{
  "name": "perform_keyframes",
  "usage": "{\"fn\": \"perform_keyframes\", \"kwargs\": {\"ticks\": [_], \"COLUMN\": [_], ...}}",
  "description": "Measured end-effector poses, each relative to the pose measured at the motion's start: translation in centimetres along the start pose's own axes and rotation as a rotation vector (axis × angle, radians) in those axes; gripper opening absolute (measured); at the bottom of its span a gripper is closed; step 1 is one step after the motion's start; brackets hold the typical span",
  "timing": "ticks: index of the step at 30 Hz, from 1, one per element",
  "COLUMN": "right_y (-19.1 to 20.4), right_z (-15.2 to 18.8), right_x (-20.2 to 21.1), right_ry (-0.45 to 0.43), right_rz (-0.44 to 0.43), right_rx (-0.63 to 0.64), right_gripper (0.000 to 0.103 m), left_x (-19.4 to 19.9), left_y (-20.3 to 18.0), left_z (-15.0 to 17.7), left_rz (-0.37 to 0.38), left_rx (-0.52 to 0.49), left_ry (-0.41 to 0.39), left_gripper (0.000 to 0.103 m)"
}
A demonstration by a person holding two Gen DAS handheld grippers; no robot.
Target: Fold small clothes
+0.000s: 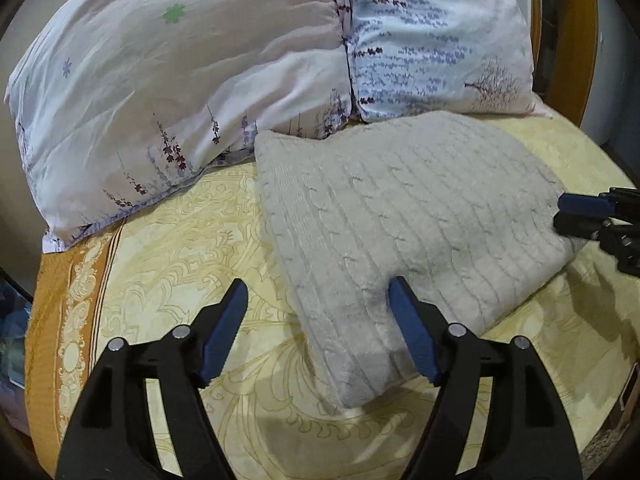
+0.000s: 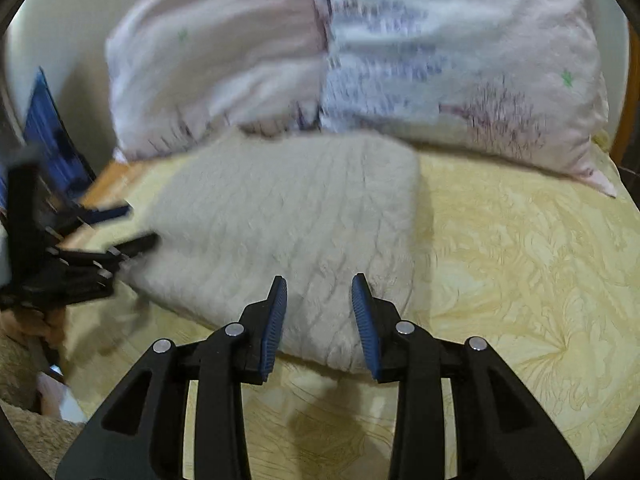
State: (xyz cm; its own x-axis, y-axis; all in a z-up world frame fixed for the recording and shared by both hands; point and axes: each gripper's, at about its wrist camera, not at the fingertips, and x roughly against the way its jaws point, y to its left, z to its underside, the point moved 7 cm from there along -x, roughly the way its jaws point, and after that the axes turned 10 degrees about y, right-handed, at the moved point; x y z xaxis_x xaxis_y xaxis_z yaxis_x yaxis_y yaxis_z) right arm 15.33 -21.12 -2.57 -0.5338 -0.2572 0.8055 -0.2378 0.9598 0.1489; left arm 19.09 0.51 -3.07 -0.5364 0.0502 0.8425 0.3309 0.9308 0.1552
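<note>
Folded grey cable-knit sweater (image 1: pixel 400 216) lies on the yellow bedspread (image 1: pixel 180 240) below the pillows (image 1: pixel 180 80). Left tongs (image 1: pixel 316 328) wide, empty; right tongs (image 2: pixel 320 320) narrower, empty. Fold looks finished; next, likely set it aside.

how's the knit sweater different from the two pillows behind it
The sweater is plain grey cable knit; the pillows are smooth pale fabric printed with flowers and branches. The sweater lies flat and folded on the yellow bedspread; the pillows are plump and propped up behind it. Both rest on the same bedspread, and neither gripper holds either.
</note>
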Motion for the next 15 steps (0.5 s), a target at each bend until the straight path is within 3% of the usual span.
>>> {"fn": "perform_keyframes", "kwargs": {"ticks": [5, 8, 12, 15], "right_y": [-0.6, -0.4, -0.6, -0.9], "right_z": [0.5, 0.6, 1.0, 1.1], "right_x": [-0.6, 0.6, 2.8, 3.5], "right_ry": [0.015, -0.022, -0.101, -0.13], "right_rz": [0.033, 0.021, 0.048, 0.07], "right_rx": [-0.031, -0.053, -0.083, -0.1], "right_gripper": [0.039, 0.058, 0.081, 0.091], "left_x": [-0.4, 0.6, 2.3, 3.5], "left_y": [0.1, 0.3, 0.5, 0.2], "left_z": [0.6, 1.0, 1.8, 2.4], "left_rz": [0.05, 0.103, 0.111, 0.109], "left_rx": [0.037, 0.066, 0.097, 0.098], "left_ry": [0.029, 0.02, -0.02, -0.064], "left_gripper": [0.077, 0.08, 0.09, 0.096]}}
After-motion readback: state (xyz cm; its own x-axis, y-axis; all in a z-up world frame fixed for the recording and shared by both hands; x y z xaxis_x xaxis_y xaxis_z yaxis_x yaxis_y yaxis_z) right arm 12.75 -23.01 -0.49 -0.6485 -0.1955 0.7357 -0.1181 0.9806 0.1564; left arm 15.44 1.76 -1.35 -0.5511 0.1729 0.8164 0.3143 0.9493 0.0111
